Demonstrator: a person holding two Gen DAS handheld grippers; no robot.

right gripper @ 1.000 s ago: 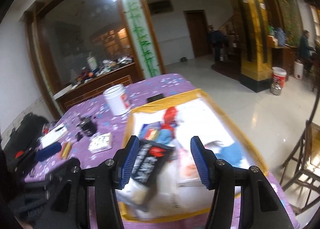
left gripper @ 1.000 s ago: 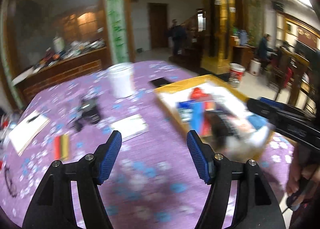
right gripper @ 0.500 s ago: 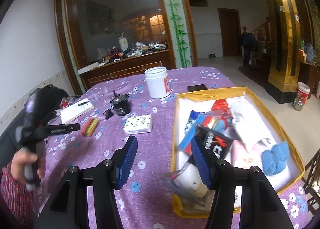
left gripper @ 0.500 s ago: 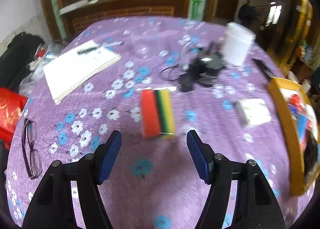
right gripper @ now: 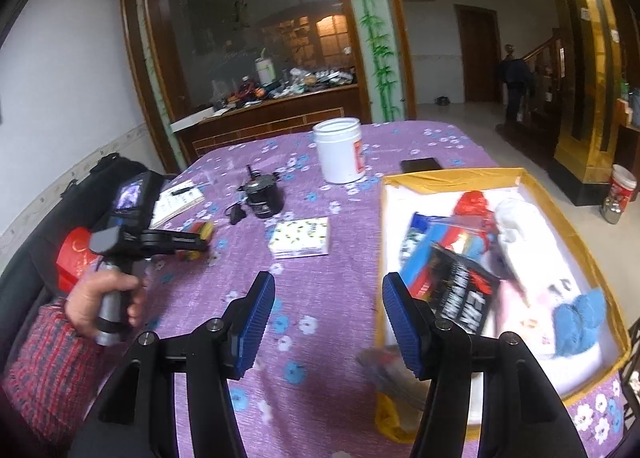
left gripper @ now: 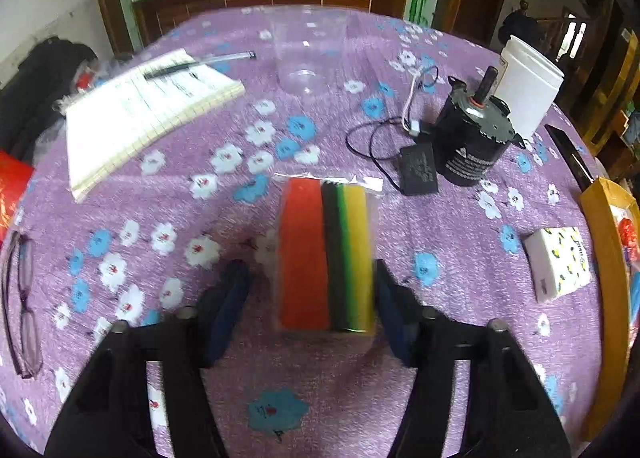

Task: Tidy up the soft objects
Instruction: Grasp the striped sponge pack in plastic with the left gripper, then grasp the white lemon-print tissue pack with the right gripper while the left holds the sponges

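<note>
A wrapped pack of sponges (left gripper: pixel 326 258), red, black, green and yellow, lies on the purple flowered tablecloth (left gripper: pixel 420 358). My left gripper (left gripper: pixel 310 308) is open, its blue pads on either side of the pack's near end; the right pad is at the yellow side, the left pad stands apart. In the right wrist view the left gripper (right gripper: pixel 188 244) sits over the sponge pack (right gripper: pixel 200 230). My right gripper (right gripper: pixel 328 322) is open and empty above the cloth, beside a yellow-rimmed box (right gripper: pixel 452 180) holding soft items, among them a blue cloth (right gripper: pixel 580 320).
On the table stand a black motor with cable (left gripper: pixel 472 138), a white tub (left gripper: pixel 526 88), a clear plastic cup (left gripper: pixel 308 54), a notepad with pen (left gripper: pixel 140 110), a tissue pack (left gripper: pixel 558 262) and glasses (left gripper: pixel 22 298). A phone (right gripper: pixel 420 165) lies behind the box.
My left gripper swung from the box to the sponge pack and closed in until the pack lies between its pads. My right gripper pulled back from the box, leaving the black packet inside.
</note>
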